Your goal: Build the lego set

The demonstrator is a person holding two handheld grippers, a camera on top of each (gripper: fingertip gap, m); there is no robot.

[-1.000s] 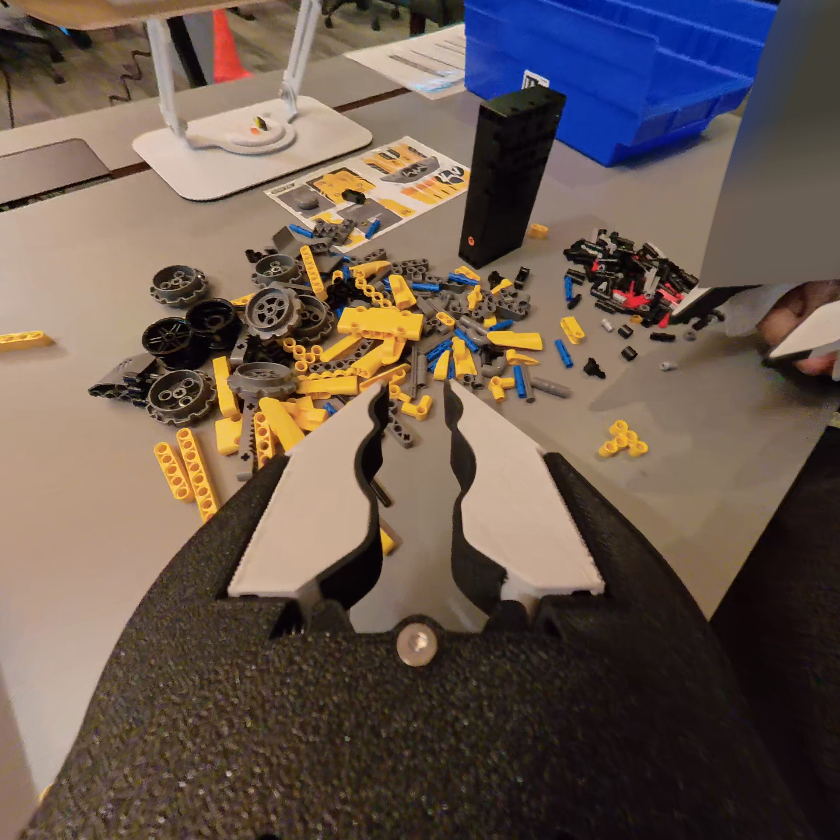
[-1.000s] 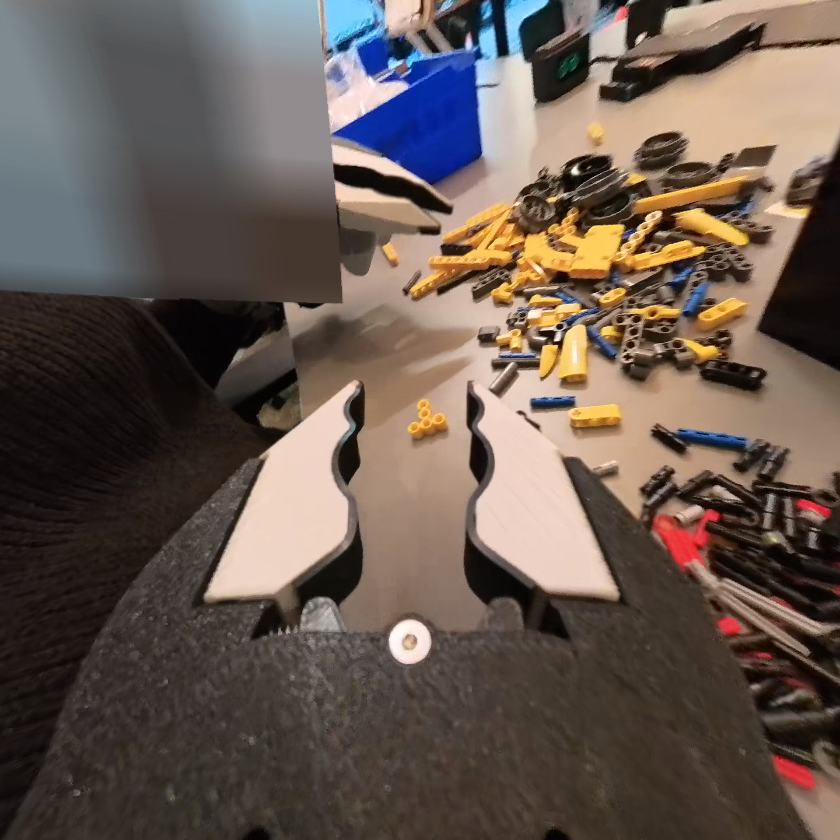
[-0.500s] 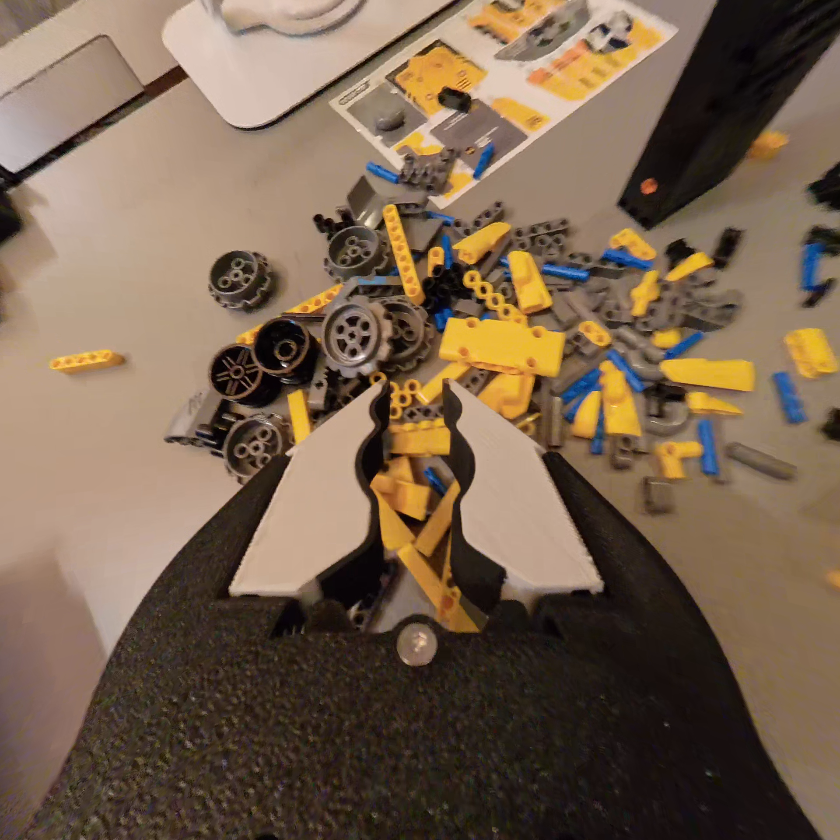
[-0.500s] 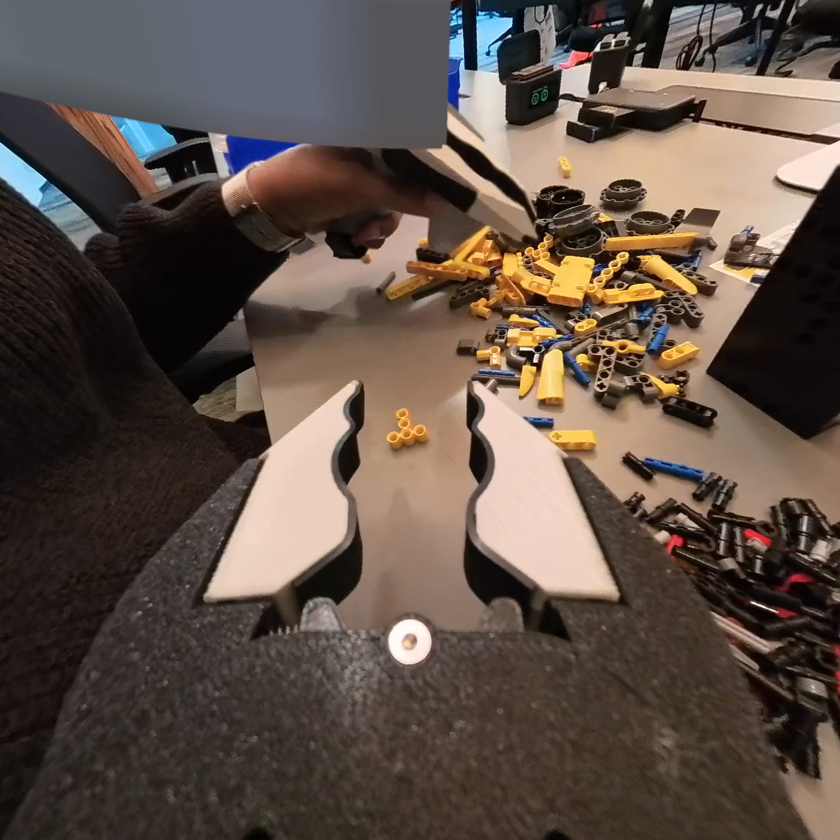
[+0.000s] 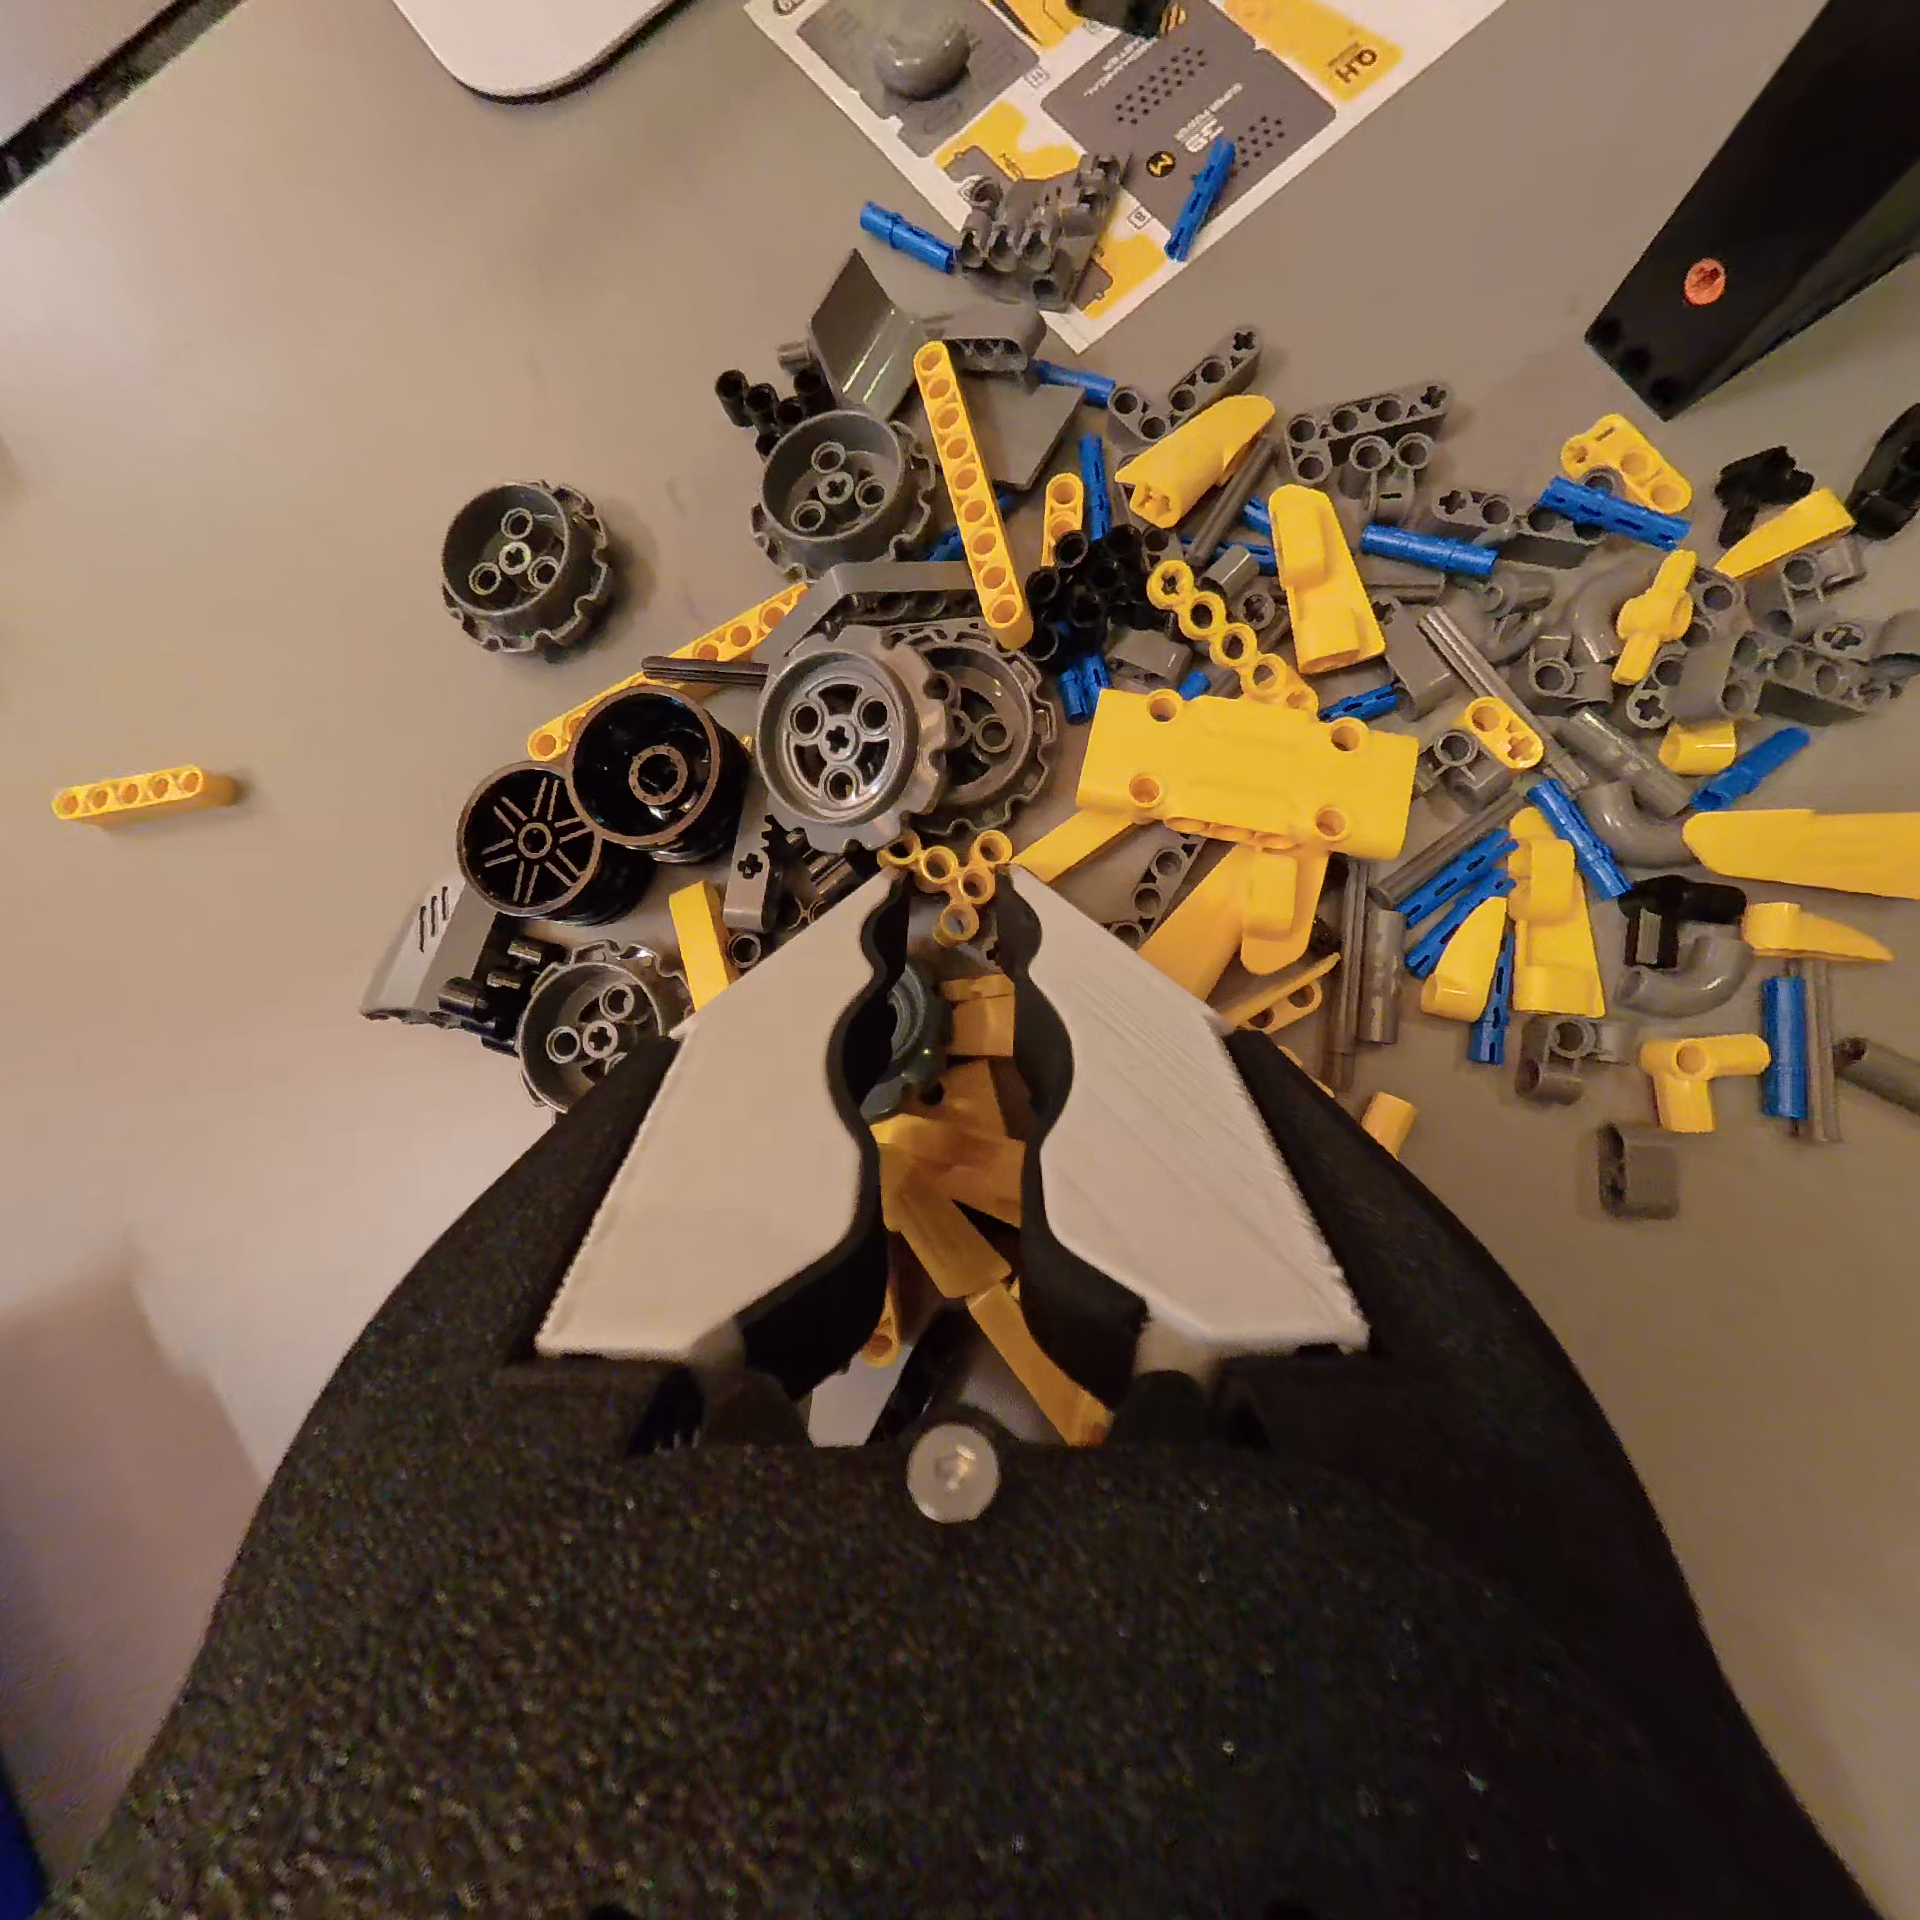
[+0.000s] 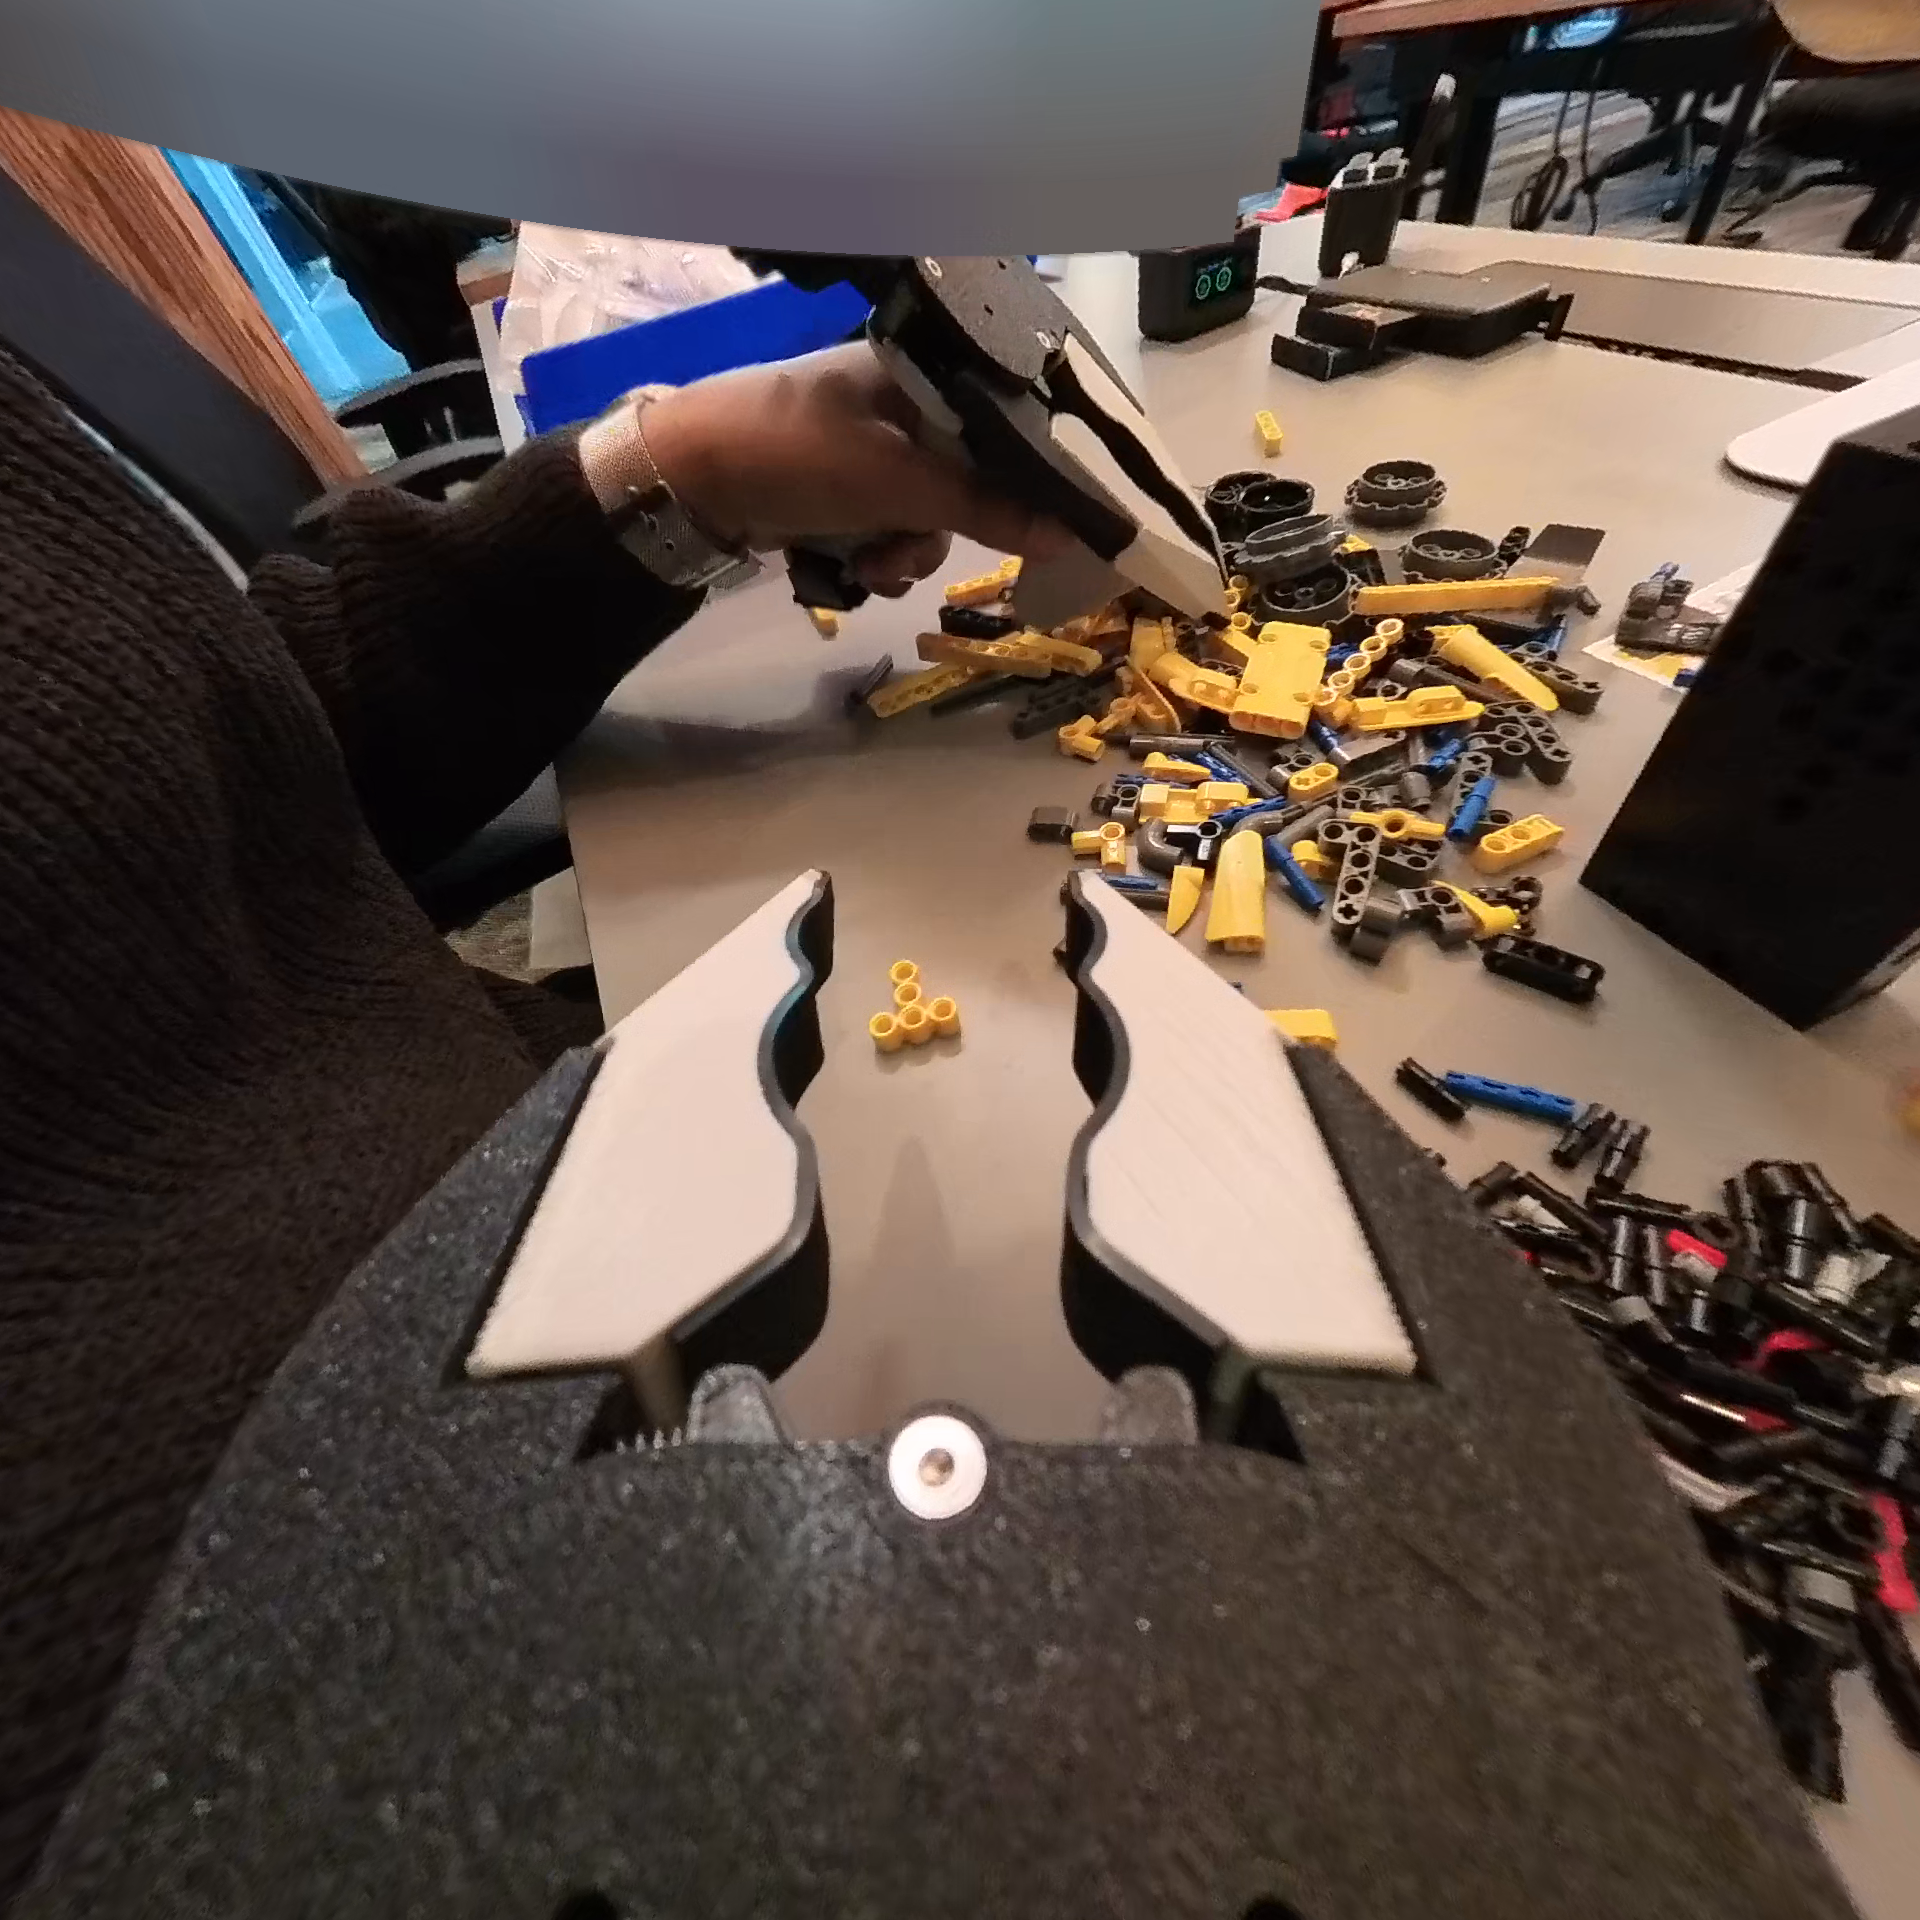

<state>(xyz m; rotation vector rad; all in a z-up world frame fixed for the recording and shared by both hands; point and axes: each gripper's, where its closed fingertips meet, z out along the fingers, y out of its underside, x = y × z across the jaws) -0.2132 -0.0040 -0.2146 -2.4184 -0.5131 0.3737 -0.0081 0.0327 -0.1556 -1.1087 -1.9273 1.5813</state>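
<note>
My left gripper (image 5: 952, 883) hangs low over a pile of yellow, grey, blue and black building pieces (image 5: 1195, 675). Its jaws stand narrowly apart. The fingertips (image 5: 1023, 904) flank a small yellow holed piece (image 5: 951, 868); I cannot tell if they touch it. A grey toothed wheel (image 5: 844, 750) lies just beyond. In the right wrist view a hand (image 6: 831, 468) holds this gripper (image 6: 1210, 603) tip-down in the pile. My right gripper (image 6: 948, 883) is open and empty above the table. A small yellow T-shaped piece (image 6: 914, 1010) lies between its fingers.
A tall black box (image 5: 1766, 260) stands right of the pile, also in the right wrist view (image 6: 1787, 779). An instruction sheet (image 5: 1091, 104) and a white base (image 5: 540, 42) lie beyond. A black and red pile (image 6: 1714, 1299) lies right. A lone yellow beam (image 5: 140, 795) lies left. Tip to tip, the grippers are about 20 centimetres apart.
My left gripper has moved forward and down, from the table's near side into the pile, its jaws a little closer together. My right gripper has stayed open over the small yellow piece.
</note>
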